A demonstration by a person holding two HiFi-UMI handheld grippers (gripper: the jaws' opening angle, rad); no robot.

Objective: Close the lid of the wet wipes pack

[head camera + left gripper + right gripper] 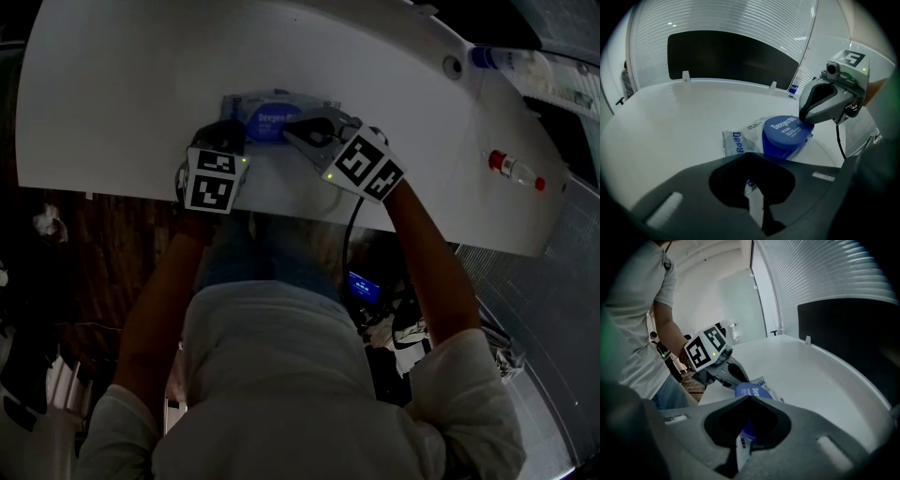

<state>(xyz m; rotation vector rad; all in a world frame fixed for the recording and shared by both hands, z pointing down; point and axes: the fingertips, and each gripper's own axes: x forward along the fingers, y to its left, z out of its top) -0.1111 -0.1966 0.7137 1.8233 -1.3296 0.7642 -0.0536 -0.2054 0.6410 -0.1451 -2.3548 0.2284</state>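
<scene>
The wet wipes pack (272, 105) lies near the front edge of the white table (122, 84). In the left gripper view it is a silvery pack (733, 140) with a round blue lid (783, 133) on top. My left gripper (757, 206) is shut on the pack's near end, and a strip of the wrapper shows between its jaws. It sits at the pack's left end (232, 133). My right gripper (806, 119) is shut on the lid's right edge. In its own view (738, 451) the blue lid (752, 391) runs down between the jaws. The lid looks slightly raised.
A bottle with a blue cap (506, 58) lies at the table's far right. A small bottle with red ends (514, 169) lies nearer. The table's front edge (281, 202) runs just under both grippers, with the person's body below it.
</scene>
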